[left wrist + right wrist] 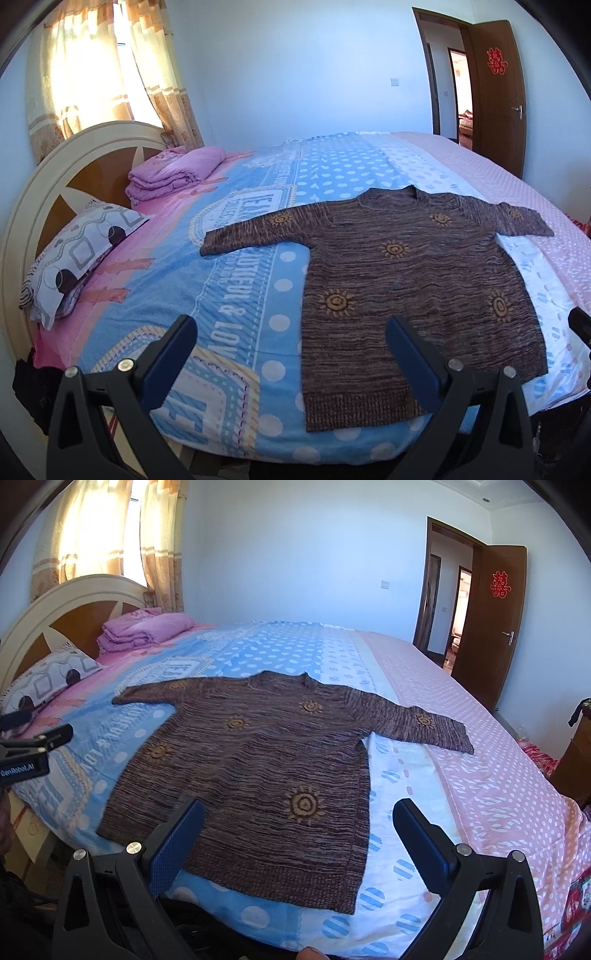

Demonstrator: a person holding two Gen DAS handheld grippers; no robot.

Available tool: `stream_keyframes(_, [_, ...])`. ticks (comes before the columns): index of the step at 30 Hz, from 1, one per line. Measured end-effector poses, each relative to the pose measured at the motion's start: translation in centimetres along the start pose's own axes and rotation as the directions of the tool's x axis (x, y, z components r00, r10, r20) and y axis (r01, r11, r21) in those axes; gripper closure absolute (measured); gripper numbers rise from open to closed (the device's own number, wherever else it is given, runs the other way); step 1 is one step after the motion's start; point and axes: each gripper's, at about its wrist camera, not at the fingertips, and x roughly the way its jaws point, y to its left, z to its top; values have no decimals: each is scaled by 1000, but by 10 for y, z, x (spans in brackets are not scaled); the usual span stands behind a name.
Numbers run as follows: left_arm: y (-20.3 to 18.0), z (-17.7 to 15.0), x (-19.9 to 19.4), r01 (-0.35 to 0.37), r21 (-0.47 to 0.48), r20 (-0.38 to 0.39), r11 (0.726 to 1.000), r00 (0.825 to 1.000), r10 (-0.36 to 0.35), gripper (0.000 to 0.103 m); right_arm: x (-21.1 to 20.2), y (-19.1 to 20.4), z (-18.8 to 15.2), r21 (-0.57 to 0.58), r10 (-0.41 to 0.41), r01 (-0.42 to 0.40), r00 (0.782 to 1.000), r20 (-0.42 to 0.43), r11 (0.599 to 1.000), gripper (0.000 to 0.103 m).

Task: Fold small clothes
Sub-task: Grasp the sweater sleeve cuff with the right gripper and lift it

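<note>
Left wrist view, nearest first: left tool (291, 343) with its blue-padded fingers (168, 362) spread wide apart, gripping nothing, hovering over the near edge of the bed (236, 417). Brown knit sweater (413, 295) just beyond and a bit to the right of the gap, so the right-side finger overlaps its hem area while the left-side finger sits over bare patterned blanket. Laid out flat, front up, hem toward the camera, neck toward the far side, both sleeves stretched out sideways. Yellow sun patterns dotted across the chest and body.

Right wrist view, same deal: right tool (299, 827) also wide open and empty, low at the bed's near edge. Sweater (251, 768) ahead and left of centre here, left-side finger over its lower hem, right-side finger over the white and blue dotted sheet beside it. Other tool poking in at the far left edge of this view, well off the sweater.

Further back: patterned pillow (74, 258) by the headboard (48, 192), folded pink quilt (173, 173) behind it. Then curtains (92, 74) glowing with daylight, and an open brown door (498, 96) with a red paper decoration on the right.
</note>
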Motion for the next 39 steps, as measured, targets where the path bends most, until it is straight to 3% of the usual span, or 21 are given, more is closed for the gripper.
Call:
stream_keyframes(14, [-42,49,98,65,95,-77,993,995,-58,0,97,-82,23,72,-65,73,993,-101,995,1])
stream_keyframes(22, [-65,79,172,-58,134,-44,989,997,65,0,158,-177,46,205,-123,160,976,-181,966,1])
stream_keyframes(27, [-71,93,219,-102,121,-75,987,991,111,0,188,-234,55,304,-147,212,964,-222,929,1])
stream_keyframes(33, [-70,102,265,-182,103,-104,978,976,192,0,226,-298,63,393,-169,266,949,-265,880,17])
stream_keyframes(36, [-67,105,282,-233,109,-99,966,965,244,0,246,-321,65,411,-168,279,944,-285,868,30])
stream_keyframes(39, [-61,107,297,-242,95,-129,966,959,253,0,266,-338,66,423,-177,305,932,-316,853,37])
